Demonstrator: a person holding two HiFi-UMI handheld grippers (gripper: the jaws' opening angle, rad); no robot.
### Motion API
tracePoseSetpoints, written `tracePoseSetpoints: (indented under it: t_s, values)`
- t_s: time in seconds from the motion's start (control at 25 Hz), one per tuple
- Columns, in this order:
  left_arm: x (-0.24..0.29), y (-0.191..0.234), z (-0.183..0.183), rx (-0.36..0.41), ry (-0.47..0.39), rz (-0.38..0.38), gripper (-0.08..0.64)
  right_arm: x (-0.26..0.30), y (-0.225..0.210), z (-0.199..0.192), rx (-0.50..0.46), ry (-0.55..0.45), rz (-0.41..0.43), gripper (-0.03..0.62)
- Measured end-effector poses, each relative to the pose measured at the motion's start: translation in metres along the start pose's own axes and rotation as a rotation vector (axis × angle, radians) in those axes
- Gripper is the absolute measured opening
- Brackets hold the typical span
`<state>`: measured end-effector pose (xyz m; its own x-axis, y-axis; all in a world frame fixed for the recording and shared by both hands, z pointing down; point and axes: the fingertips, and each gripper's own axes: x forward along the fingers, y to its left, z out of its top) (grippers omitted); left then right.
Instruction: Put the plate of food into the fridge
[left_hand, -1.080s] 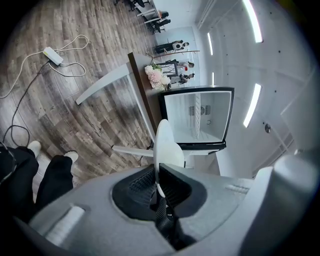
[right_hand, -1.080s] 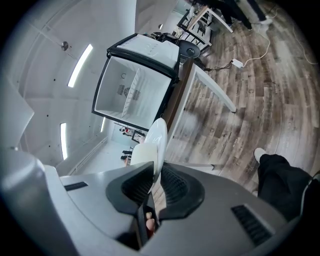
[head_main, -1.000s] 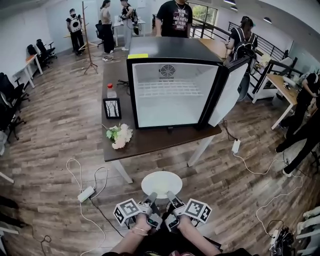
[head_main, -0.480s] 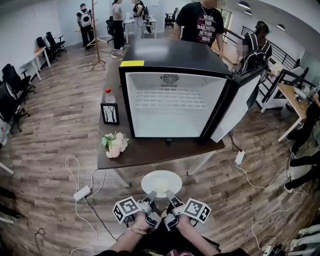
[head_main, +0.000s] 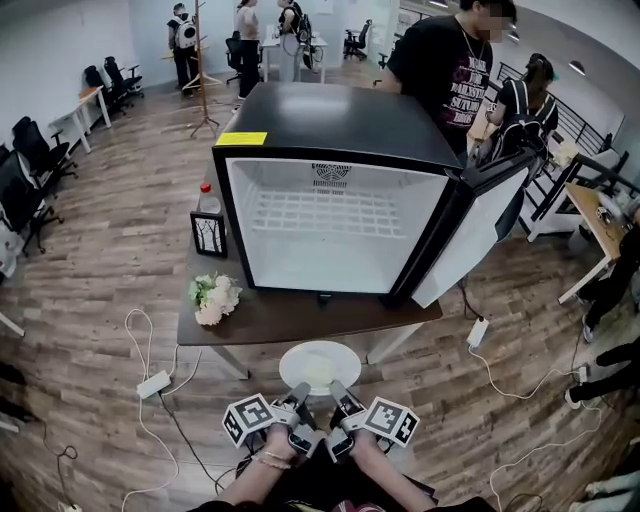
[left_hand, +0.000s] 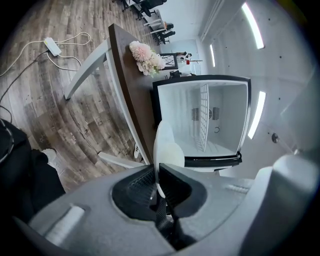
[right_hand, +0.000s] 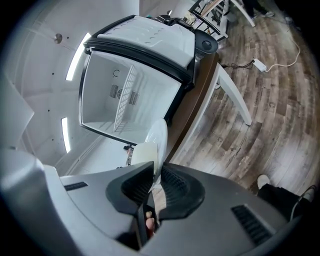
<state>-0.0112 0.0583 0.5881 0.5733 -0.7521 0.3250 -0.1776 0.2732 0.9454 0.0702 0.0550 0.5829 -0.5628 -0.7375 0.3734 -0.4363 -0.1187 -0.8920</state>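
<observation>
A white plate (head_main: 320, 362) with a pale piece of food (head_main: 321, 371) on it hangs level in front of me, just short of the table's near edge. My left gripper (head_main: 298, 394) is shut on the plate's near left rim and my right gripper (head_main: 336, 392) is shut on its near right rim. In the left gripper view the plate (left_hand: 165, 148) shows edge-on between the pads of the left gripper (left_hand: 157, 181). The right gripper view shows the plate (right_hand: 158, 136) and the food (right_hand: 142, 156) above the right gripper (right_hand: 155, 176). The black fridge (head_main: 330, 130) stands on the table with its door (head_main: 468, 238) swung open to the right; its white inside (head_main: 335, 225) holds a wire shelf.
The brown table (head_main: 290, 318) also bears a bunch of flowers (head_main: 213, 298), a small picture frame (head_main: 207, 233) and a bottle (head_main: 206, 198) left of the fridge. Cables and power strips (head_main: 152, 384) lie on the wooden floor. A person (head_main: 448, 70) stands behind the fridge, others farther back.
Both grippers have carried the plate forward together. The table and the open fridge now stand nearer and larger in the head view.
</observation>
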Motion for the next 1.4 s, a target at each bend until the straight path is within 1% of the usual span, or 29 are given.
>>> tracePoseSetpoints:
  t_s: [0.16, 0.36, 0.64, 0.92, 1.24, 1.4]
  values:
    - [0.014, -0.003, -0.006, -0.009, -0.014, -0.004, 0.023, 0.0, -0.005, 0.016, -0.007, 0.006, 0.004, 0.052]
    - [0.02, -0.003, -0.01, -0.008, -0.011, 0.011, 0.023, -0.001, -0.011, 0.02, 0.007, 0.01, 0.003, 0.052]
    - [0.033, -0.004, -0.007, 0.008, 0.008, 0.021, 0.023, 0.005, -0.016, 0.029, 0.027, 0.003, -0.004, 0.052]
    - [0.05, -0.012, 0.017, 0.019, 0.029, 0.025, 0.023, 0.029, -0.009, 0.042, 0.037, -0.007, -0.005, 0.052]
    - [0.077, -0.026, 0.058, 0.026, 0.047, 0.019, 0.023, 0.072, 0.007, 0.064, 0.031, -0.024, -0.009, 0.054]
    - [0.093, -0.033, 0.078, 0.035, 0.066, 0.018, 0.023, 0.092, 0.014, 0.077, 0.034, -0.05, -0.015, 0.054]
